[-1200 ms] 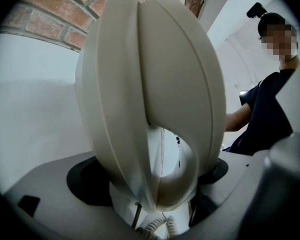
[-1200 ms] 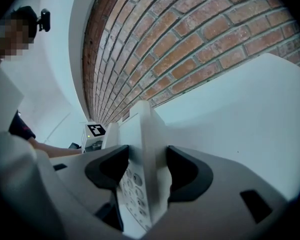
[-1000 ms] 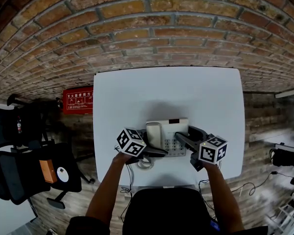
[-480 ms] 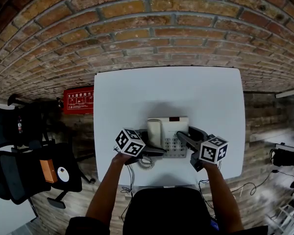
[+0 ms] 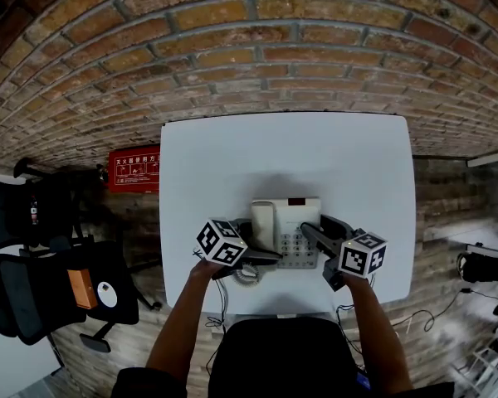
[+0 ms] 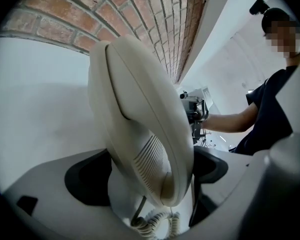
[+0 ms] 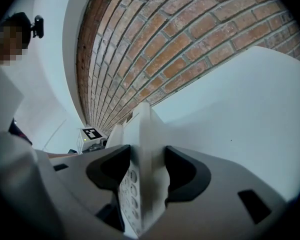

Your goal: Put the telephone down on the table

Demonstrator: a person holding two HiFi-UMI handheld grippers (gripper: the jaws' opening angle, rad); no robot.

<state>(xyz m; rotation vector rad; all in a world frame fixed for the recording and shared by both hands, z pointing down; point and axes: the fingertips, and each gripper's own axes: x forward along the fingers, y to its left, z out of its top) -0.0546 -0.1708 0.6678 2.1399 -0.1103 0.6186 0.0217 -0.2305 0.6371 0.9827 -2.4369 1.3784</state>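
Telephone (image 5: pixel 286 222) is lying crosswise between both hands at the table's (image 5: pixel 232 156) near edge. The left gripper (image 5: pixel 261 257) is clamping its handset (image 6: pixel 140 134), and the right gripper (image 5: pixel 312 233), jaws just closing in, is pinching its right side.

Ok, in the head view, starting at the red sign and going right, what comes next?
Red sign → left gripper → phone → right gripper, its fingers just been closing on the phone.
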